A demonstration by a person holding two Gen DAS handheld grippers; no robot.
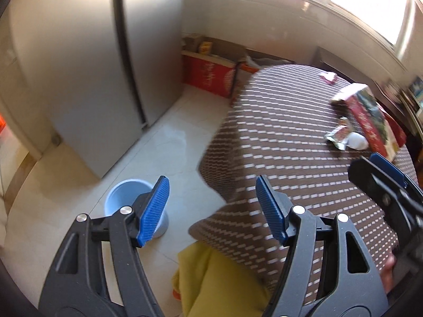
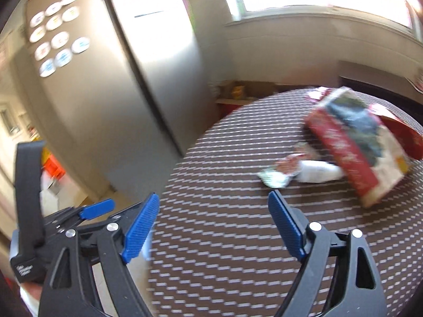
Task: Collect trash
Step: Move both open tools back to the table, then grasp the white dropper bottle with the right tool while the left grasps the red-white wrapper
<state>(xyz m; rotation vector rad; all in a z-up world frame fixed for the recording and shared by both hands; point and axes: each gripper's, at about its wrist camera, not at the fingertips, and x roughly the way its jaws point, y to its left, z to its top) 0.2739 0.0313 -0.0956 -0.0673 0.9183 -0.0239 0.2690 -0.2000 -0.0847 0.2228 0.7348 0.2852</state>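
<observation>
- With both tools empty and jaws standing apart, step in hand looks like the reach toward the next piece of trash, w/ nothing gripped yet.
- Left tool (image 1: 212, 208): released, blue ribbed pads wide, nothing btwn them; hangs over the near edge of the bench (image 1: 290, 132).
- Right tool (image 2: 211, 224): released too, pads apart, empty; points across the bench toward the litter.
- Trash sits well across the bench: a crumpled foil wrapper (image 2: 275, 175), shiny and creased, touching a white wad (image 2: 320, 171), prob. tissue or paper, soft-looking.
- Red printed carton (image 2: 357, 145) lies tilted just beside the wad, flap open; stiff card, boxy. Trash or not, can't tell.
- Pale blue bin (image 1: 124, 195) stands on the tiled floor beside the bench, round, smooth plastic, open top; inside not visible.
- Bench cloth is brown w/ pale dashes, woven, draping in folds over the edge.
- Next move, as I judge: right tool goes fwd and down to the wrapper, pinch thin foil low w/o snagging cloth; then carry to the bin.
</observation>
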